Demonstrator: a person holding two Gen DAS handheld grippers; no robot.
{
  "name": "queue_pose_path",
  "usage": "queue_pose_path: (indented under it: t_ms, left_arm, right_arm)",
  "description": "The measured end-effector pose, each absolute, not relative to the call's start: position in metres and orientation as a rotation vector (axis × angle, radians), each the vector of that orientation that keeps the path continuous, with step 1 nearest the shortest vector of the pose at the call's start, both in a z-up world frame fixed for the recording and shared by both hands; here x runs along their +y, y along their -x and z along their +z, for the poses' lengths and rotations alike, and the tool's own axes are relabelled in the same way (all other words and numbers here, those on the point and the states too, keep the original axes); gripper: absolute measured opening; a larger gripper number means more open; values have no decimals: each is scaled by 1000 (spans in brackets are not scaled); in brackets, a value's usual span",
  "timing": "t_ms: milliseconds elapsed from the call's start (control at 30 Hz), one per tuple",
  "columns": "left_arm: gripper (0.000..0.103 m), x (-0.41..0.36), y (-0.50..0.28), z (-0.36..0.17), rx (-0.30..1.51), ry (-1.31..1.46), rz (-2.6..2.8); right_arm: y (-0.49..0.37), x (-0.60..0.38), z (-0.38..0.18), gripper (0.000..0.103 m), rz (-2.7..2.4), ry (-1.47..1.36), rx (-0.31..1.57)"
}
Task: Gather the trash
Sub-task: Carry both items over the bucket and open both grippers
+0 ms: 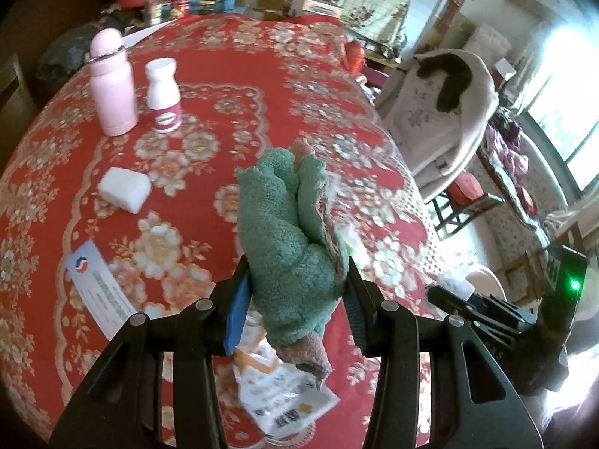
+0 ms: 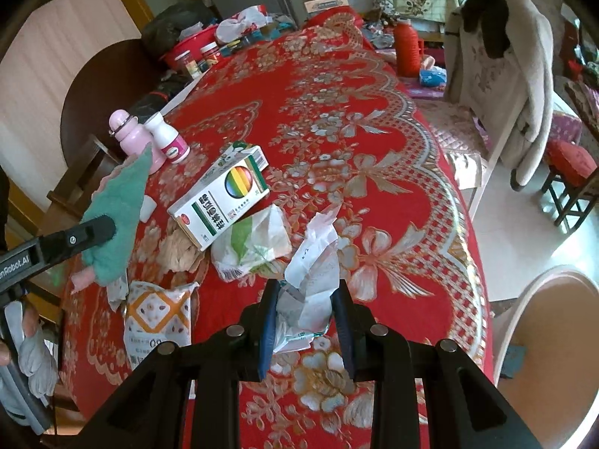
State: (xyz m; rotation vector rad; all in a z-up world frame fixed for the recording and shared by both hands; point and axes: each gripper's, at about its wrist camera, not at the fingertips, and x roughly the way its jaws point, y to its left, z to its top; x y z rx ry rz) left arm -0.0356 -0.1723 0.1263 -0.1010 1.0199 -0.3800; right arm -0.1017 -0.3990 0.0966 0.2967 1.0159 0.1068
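Trash is spread over the near part of the red table (image 2: 374, 119): a crumpled paper (image 2: 314, 273) is clamped upright in the right gripper (image 2: 305, 321) and held clear above the cloth, while a carton (image 2: 221, 202), a green-and-white wrapper (image 2: 254, 247) and an orange-patterned packet (image 2: 157, 318) lie loose just beyond and to the left of it. The carton's long axis is seen to run from near-left to far-right, and it lies between the two grippers — nearer the right one, it is judged. The left gripper (image 1: 295, 299) is closed on a green cloth (image 1: 292, 232) — so no free jaws are left for the loose pieces.
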Motion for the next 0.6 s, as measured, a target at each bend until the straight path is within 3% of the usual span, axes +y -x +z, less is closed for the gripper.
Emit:
queue_pose_path:
  t_ms: [600]
  left_arm:
    - [43,-289,93,122,1050,-20,-599]
  right_arm:
    - [173,-481,104,27,-57,-359,995]
